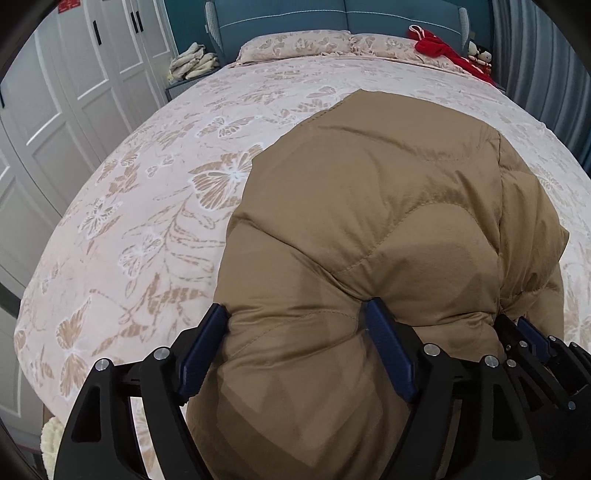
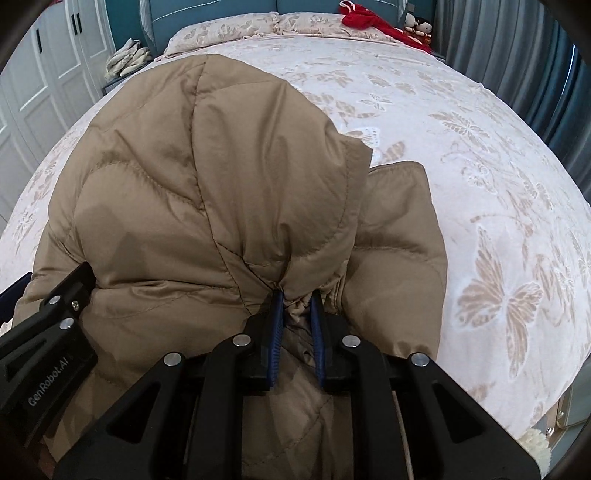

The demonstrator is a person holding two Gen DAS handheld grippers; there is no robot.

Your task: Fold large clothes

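right gripper point(image 2: 297, 301) jaws pinch jacket point(image 2: 192, 177).

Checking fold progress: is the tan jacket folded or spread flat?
Folded: the tan jacket lies doubled in puffy layers on the bed.

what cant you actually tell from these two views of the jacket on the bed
- Near hem of the tan puffer jacket: cut off by the bottom edge in both views, behind the gripper frames.
- Whether the left gripper pads press the padding or just flank it: unclear.
- What fold the right gripper pinches: bunched fabric hides it.
- Small figures at the headboard: too small.
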